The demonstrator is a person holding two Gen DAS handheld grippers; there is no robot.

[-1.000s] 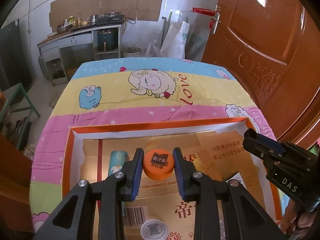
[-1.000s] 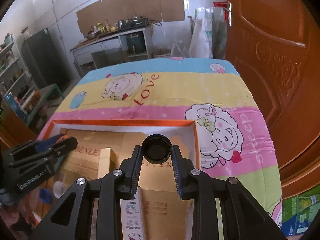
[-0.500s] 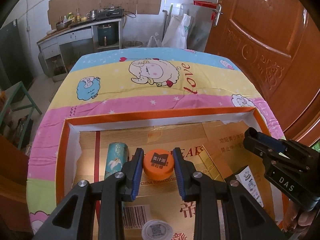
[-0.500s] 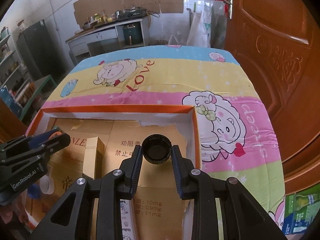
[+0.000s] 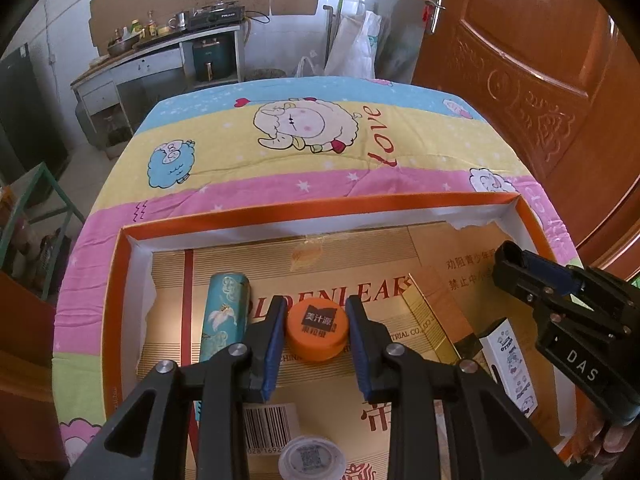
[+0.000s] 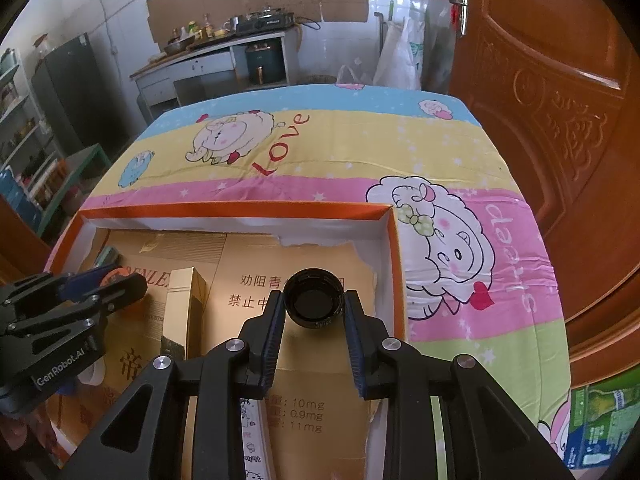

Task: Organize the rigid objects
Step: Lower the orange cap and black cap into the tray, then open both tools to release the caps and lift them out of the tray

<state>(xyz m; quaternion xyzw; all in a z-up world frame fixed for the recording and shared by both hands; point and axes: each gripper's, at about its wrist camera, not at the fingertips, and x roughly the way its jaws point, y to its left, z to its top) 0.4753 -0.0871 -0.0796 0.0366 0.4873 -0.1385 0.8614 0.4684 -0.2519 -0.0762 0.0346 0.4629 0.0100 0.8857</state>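
My left gripper [image 5: 316,330] is shut on an orange bottle cap [image 5: 317,329] and holds it over the orange-rimmed box [image 5: 320,206]. My right gripper [image 6: 314,304] is shut on a black bottle cap [image 6: 314,304] over the right part of the same box [image 6: 394,264]. A teal cylinder [image 5: 224,316] lies in the box just left of the left gripper. A gold carton [image 6: 186,312] lies between the two grippers. A white patterned carton [image 5: 510,364] and a white cap [image 5: 310,460] also lie in the box.
The box stands on a table with a cartoon sheep cloth [image 5: 304,124]. Flattened cardboard lines the box floor [image 6: 320,380]. A wooden door [image 5: 540,80] is on the right. A counter with kitchenware [image 5: 168,48] is at the back.
Both grippers have risen and drawn back with their caps still held; more of the box's far wall and floor shows in both views.
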